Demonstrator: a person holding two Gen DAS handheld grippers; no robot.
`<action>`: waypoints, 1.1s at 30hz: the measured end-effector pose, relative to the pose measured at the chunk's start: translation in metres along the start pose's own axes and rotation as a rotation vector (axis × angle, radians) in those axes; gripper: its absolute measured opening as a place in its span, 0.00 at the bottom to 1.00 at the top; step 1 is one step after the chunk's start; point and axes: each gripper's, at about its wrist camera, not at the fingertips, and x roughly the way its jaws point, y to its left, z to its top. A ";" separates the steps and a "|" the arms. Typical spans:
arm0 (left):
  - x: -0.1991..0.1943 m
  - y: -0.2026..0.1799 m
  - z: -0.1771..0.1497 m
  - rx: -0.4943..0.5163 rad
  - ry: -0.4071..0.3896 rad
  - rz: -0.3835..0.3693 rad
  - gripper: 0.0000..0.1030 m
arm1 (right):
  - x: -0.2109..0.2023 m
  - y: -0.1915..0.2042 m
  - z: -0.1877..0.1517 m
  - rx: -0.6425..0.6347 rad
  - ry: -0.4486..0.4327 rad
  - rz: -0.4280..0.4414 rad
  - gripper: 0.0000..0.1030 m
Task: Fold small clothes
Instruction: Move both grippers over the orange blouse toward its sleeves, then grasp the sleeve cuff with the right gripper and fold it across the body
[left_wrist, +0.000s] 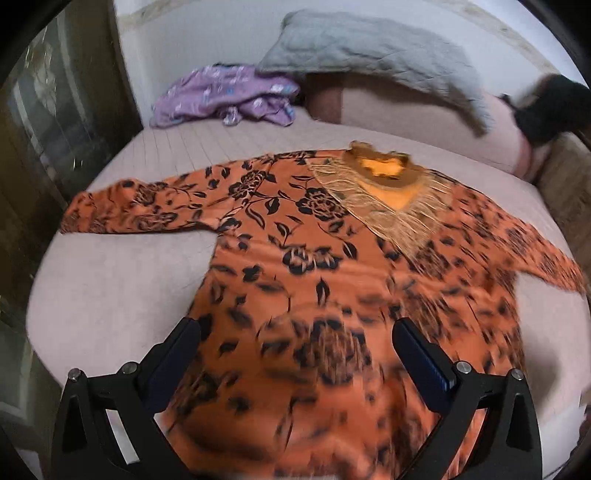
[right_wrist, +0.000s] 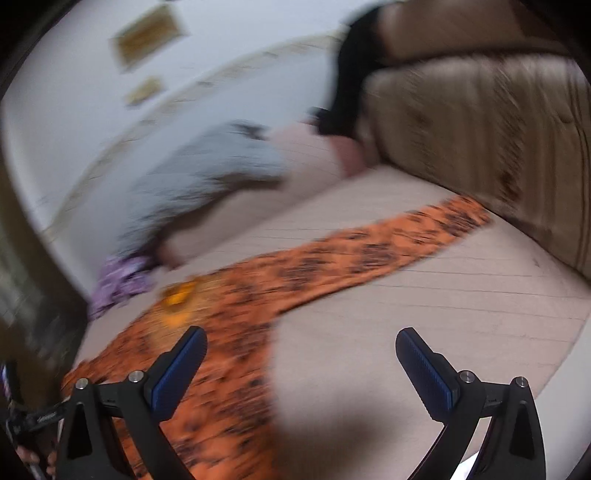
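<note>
An orange top with black flowers (left_wrist: 295, 266) lies spread flat on the pale bed, both sleeves out, its fringed tan neckline (left_wrist: 384, 177) at the far side. My left gripper (left_wrist: 295, 328) is open above the top's lower body, holding nothing. In the right wrist view the same top (right_wrist: 229, 295) lies at the left, with one sleeve (right_wrist: 406, 236) reaching toward the headboard. My right gripper (right_wrist: 301, 339) is open and empty; its left finger is over the top's side, its right finger over bare bed. This view is motion-blurred.
A crumpled purple garment (left_wrist: 229, 96) lies at the bed's far left. A grey quilted pillow (left_wrist: 369, 51) leans on a pink bolster (left_wrist: 406, 114). A padded tan headboard (right_wrist: 480, 140) stands at the right, a dark object (left_wrist: 550, 107) beside it. A dark wardrobe (left_wrist: 55, 110) stands at the left.
</note>
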 end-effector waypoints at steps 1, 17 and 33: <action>0.018 -0.003 0.009 -0.024 0.006 -0.002 1.00 | 0.018 -0.023 0.009 0.030 0.004 -0.046 1.00; 0.126 -0.063 0.025 0.109 0.068 -0.043 1.00 | 0.173 -0.244 0.094 0.746 -0.079 -0.149 0.91; 0.111 -0.033 0.055 0.051 -0.082 0.035 1.00 | 0.183 -0.167 0.137 0.437 -0.116 -0.104 0.09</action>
